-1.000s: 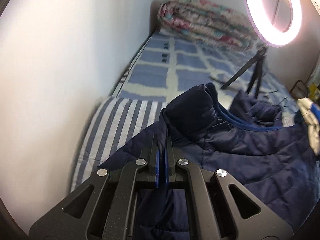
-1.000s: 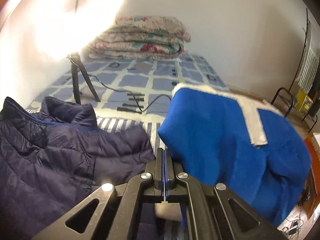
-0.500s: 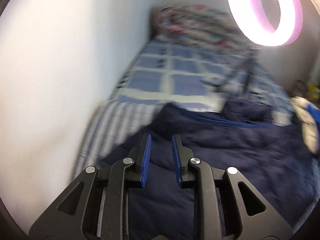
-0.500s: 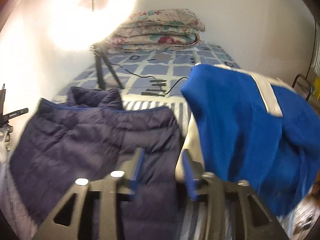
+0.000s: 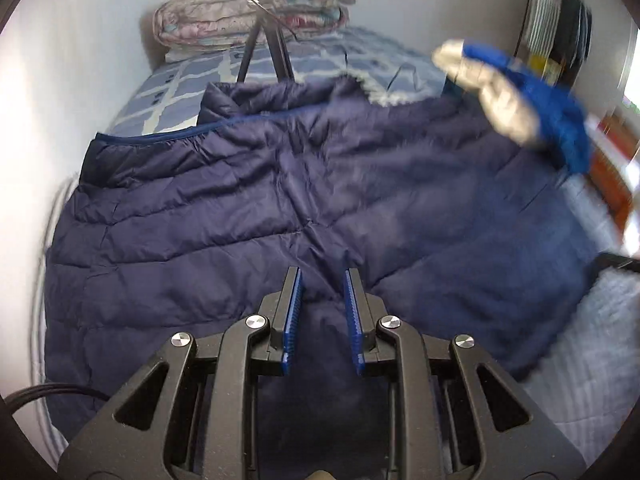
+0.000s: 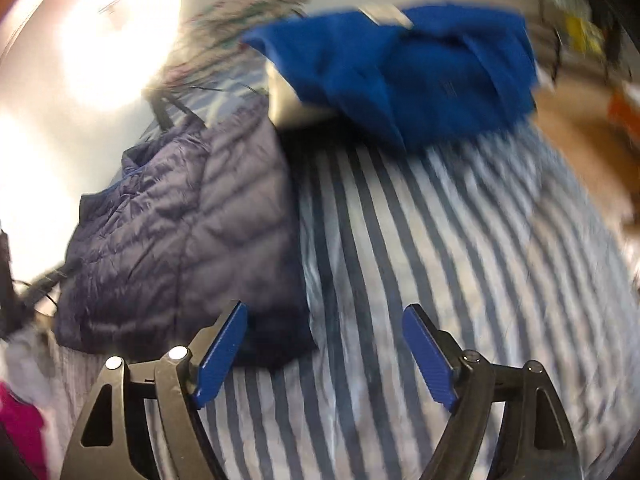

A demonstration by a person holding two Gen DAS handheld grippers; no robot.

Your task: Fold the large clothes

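A dark navy quilted puffer jacket [image 5: 280, 200] lies spread flat on the bed. It also shows in the right wrist view [image 6: 188, 240], at the left. My left gripper [image 5: 322, 276] is open and empty just above the jacket's near part. My right gripper [image 6: 324, 314] is wide open and empty over the striped sheet [image 6: 460, 260], with its left finger [image 6: 224, 340] at the jacket's near right corner. A bright blue garment with a pale lining [image 6: 400, 72] lies beyond the jacket on the right.
A ring light on a tripod [image 5: 268, 48] stands on the bed behind the jacket. A folded floral quilt [image 5: 248, 20] lies at the bed's head by the white wall. The blue garment [image 5: 532, 96] lies at the right edge. Pink cloth [image 6: 20, 432] shows at lower left.
Both grippers were shut on the jacket a second ago; they opened and let it go. The jacket now lies flat. Both grippers pulled back toward the near side, the right one over the sheet.
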